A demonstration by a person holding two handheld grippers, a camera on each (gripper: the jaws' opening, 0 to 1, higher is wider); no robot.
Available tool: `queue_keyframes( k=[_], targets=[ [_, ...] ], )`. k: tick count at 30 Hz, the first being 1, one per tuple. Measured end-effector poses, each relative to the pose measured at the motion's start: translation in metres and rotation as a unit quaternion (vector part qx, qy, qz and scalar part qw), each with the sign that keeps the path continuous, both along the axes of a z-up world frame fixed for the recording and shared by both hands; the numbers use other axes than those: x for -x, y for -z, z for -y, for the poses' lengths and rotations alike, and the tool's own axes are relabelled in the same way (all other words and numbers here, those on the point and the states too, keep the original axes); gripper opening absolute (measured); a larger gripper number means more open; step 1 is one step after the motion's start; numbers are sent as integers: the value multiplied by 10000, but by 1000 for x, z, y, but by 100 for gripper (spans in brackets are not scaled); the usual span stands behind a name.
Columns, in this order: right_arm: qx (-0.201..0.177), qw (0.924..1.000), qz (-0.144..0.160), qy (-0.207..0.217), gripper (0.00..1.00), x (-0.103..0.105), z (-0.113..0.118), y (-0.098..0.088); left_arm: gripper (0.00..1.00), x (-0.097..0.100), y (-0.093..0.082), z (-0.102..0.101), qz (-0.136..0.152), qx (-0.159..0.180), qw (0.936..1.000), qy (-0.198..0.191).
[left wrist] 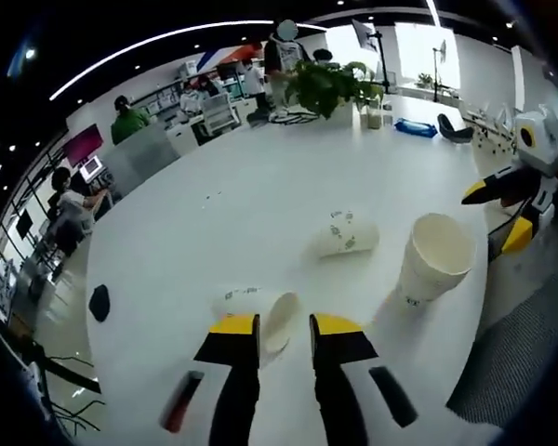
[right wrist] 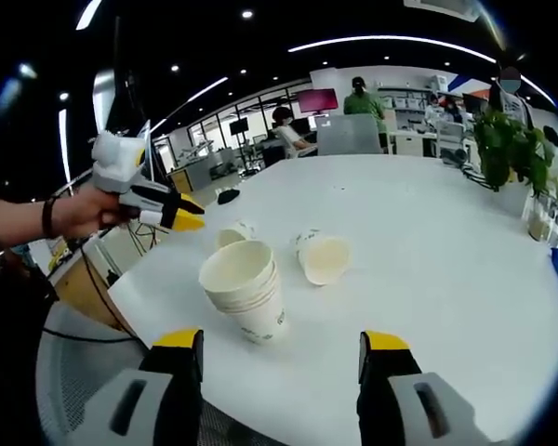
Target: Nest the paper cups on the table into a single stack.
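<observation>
Left gripper view: the left gripper (left wrist: 285, 325) has narrow jaws astride a tipped paper cup (left wrist: 260, 311). Right gripper (right wrist: 281, 346) gapes wide before the upright cup stack (right wrist: 246, 288) near the table (right wrist: 428, 242) edge; another fallen cup (right wrist: 322, 255) lies just beyond.

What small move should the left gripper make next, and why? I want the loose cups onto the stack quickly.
Probably ease the left gripper forward and close on the white paper cup lying on its side. Its open jaws already frame that cup's rim, nothing is held, and the upright stack of nested white paper cups stands close by on the white table. The right gripper hangs open before the stack.
</observation>
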State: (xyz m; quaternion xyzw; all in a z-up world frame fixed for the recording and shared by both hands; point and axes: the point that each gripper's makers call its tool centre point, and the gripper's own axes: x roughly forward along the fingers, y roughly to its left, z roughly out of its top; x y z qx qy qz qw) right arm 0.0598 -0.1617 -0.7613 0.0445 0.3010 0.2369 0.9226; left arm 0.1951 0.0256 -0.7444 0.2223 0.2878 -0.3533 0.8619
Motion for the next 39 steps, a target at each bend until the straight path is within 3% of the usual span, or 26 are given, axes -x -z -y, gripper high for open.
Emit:
queue_keyframes(
  k=[19,27,30,39],
  targets=[
    [48,10000,-53,14,67,1,2,2,24,-21,47,-11,-422,-198,9986,-262],
    [91,9999,-86,-15,67,2,2,6,24,-24,56,-16,-574,-62,9968,-549],
    [88,9999,-86,-9,67,1,2,5,23,-23,61,-15,-768,205,9933,-838],
    [86,9999,-93,27,67,0,4,7,7,-29,63,-26,-900,422,9890,-1097]
  ],
)
